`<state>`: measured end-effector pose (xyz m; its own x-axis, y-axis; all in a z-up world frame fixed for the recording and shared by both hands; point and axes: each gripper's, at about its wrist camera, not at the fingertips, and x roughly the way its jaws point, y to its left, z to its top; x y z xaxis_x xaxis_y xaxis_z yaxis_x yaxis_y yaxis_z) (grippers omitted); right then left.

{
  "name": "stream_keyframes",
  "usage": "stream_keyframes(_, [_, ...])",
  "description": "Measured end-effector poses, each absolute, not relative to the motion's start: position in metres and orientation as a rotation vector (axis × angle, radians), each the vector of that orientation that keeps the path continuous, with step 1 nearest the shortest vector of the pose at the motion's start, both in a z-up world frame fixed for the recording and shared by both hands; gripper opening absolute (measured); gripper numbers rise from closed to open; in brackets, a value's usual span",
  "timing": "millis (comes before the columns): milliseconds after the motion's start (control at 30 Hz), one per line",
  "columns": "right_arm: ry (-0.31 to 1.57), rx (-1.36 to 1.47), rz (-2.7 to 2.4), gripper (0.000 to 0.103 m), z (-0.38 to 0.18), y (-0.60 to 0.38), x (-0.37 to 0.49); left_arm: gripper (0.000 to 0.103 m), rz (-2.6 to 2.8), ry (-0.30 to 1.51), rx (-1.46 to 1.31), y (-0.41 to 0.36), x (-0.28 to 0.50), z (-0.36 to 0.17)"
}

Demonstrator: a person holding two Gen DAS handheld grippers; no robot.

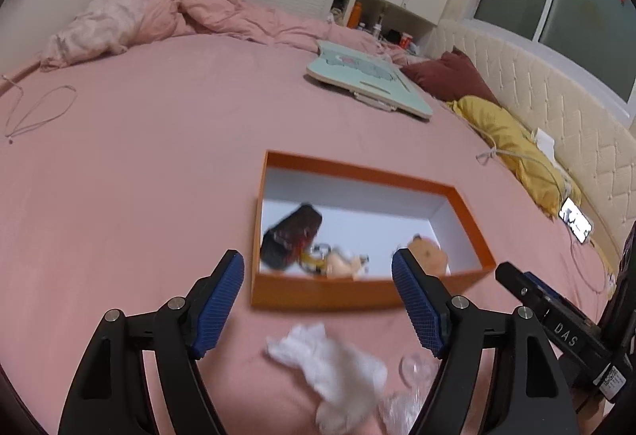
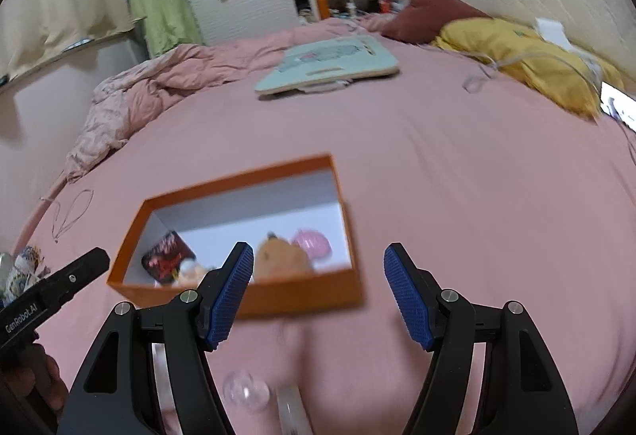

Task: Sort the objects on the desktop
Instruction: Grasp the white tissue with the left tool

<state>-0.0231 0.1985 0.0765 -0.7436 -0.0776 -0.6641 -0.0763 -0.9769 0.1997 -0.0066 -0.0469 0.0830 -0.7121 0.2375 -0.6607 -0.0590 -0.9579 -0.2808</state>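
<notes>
An orange box (image 1: 318, 294) with a white inside lies on the pink bed; it also shows in the right wrist view (image 2: 238, 296). It holds a dark packet (image 1: 292, 236), a key ring with small charms (image 1: 338, 262), an orange plush (image 1: 427, 254) and a pink round thing (image 2: 312, 244). A crumpled white tissue (image 1: 334, 367) and a clear plastic piece (image 1: 417, 367) lie in front of the box. My left gripper (image 1: 318, 300) is open and empty above the tissue. My right gripper (image 2: 318, 292) is open and empty near the box's front right corner.
A mint lap board (image 1: 369, 79) lies farther back. Yellow (image 1: 512, 144) and maroon (image 1: 449, 75) pillows, a lit phone (image 1: 576, 222) and cables lie along the headboard. A bunched pink quilt (image 1: 159, 11) lies at the back left. A thin cord (image 1: 35, 113) lies at the left.
</notes>
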Motion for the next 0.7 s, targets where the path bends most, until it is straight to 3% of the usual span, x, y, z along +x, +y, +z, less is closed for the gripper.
stream_keyframes(333, [-0.455, 1.321, -2.893, 0.069, 0.051, 0.211, 0.026, 0.077, 2.694, -0.355, -1.356, -0.041, 0.029, 0.055])
stream_keyframes(500, [-0.373, 1.341, -2.854, 0.069, 0.045, 0.200, 0.033, 0.077, 2.688, -0.431, -1.341, -0.049, 0.030, 0.053])
stream_keyframes(700, [-0.396, 1.385, -2.816, 0.069, 0.037, 0.198, 0.033, 0.077, 2.641, -0.281, -1.333, -0.026, 0.025, 0.048])
